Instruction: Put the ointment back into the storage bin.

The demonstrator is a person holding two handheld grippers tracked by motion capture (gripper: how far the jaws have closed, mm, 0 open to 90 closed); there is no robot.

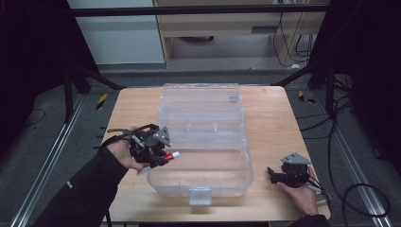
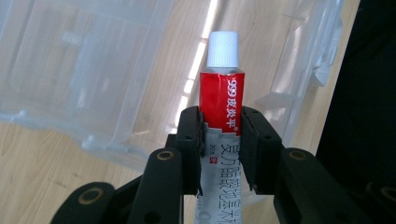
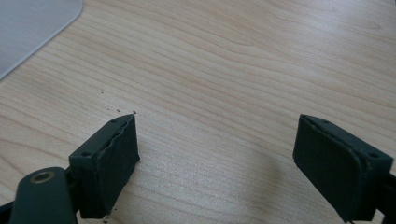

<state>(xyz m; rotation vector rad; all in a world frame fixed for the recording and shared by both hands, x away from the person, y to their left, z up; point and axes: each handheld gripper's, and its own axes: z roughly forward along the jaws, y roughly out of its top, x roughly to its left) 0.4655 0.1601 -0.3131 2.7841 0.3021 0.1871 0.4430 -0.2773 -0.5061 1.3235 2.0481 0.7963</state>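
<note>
At the left-centre of the high view, my left gripper [image 1: 158, 153] is clamping a red-and-white soft metal ointment tube [image 2: 219, 105] mid-body beside the clear plastic open box [image 1: 201, 182]; likely light, dentable. My right gripper [image 3: 217, 168] is resting jaws apart on the wooden tabletop [image 3: 233, 70].

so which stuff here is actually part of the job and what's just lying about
In use:
- red and white tube, clamped in the left gripper
- clear plastic box, lid open

Not in use:
- right gripper, jaws open over the bare table
- cables on the floor
</note>
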